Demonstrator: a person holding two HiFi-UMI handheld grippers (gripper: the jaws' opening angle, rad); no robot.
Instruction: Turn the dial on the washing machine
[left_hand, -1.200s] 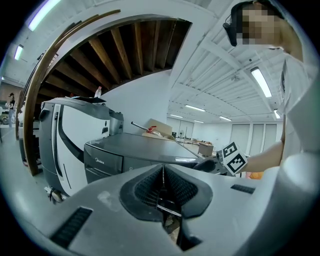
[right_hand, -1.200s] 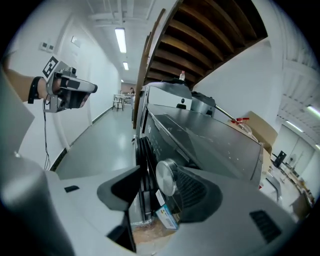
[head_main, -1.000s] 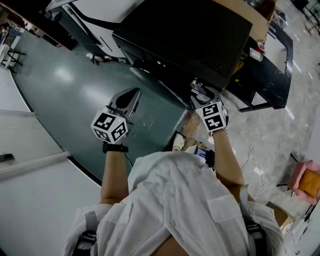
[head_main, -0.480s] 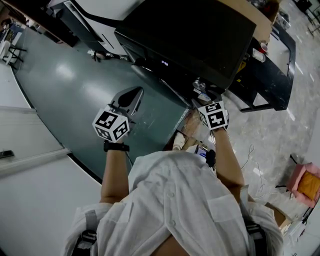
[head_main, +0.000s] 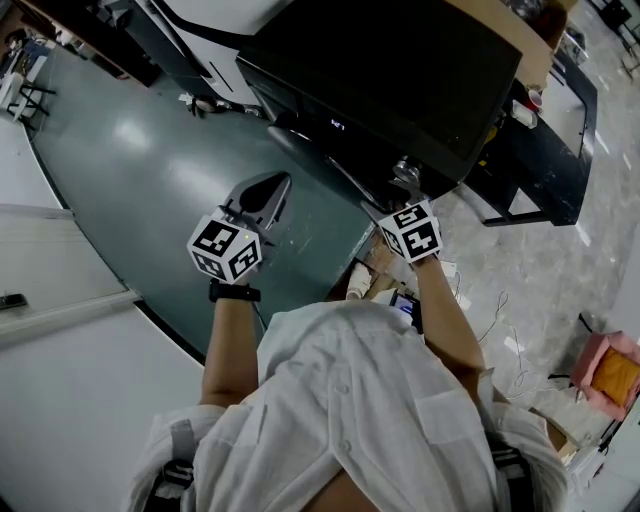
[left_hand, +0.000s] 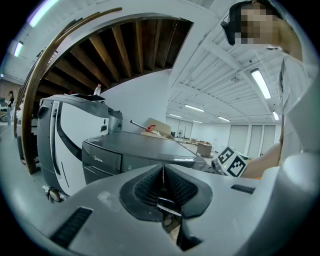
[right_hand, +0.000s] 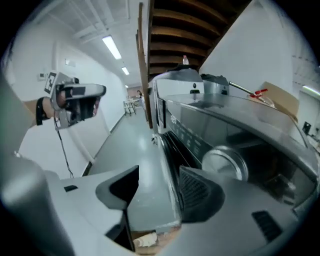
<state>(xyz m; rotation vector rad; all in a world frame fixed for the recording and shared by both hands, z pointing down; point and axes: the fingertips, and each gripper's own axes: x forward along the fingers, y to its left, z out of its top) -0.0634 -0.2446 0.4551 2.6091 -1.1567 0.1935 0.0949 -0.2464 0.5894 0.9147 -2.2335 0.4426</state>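
The dark washing machine (head_main: 400, 70) fills the top of the head view. Its silver dial (head_main: 407, 170) sits on the front panel near the right corner. My right gripper (head_main: 402, 200) hangs just below the dial, apart from it. In the right gripper view this gripper (right_hand: 160, 180) is open, and the dial (right_hand: 225, 162) lies to the right of the right jaw, outside the gap. My left gripper (head_main: 272, 188) is held over the green floor left of the machine. In its own view it (left_hand: 162, 172) is shut and holds nothing, facing the washing machine (left_hand: 135, 155).
A white appliance (head_main: 200, 15) stands to the left of the washing machine. A cardboard box (head_main: 530, 50) lies on the machine's far right corner. A black frame table (head_main: 540, 150) stands to the right. Cables and a pink object (head_main: 615, 365) lie on the pale floor.
My right gripper has shifted a little left and back from the panel, and the dial now shows above it. The left gripper has barely moved.
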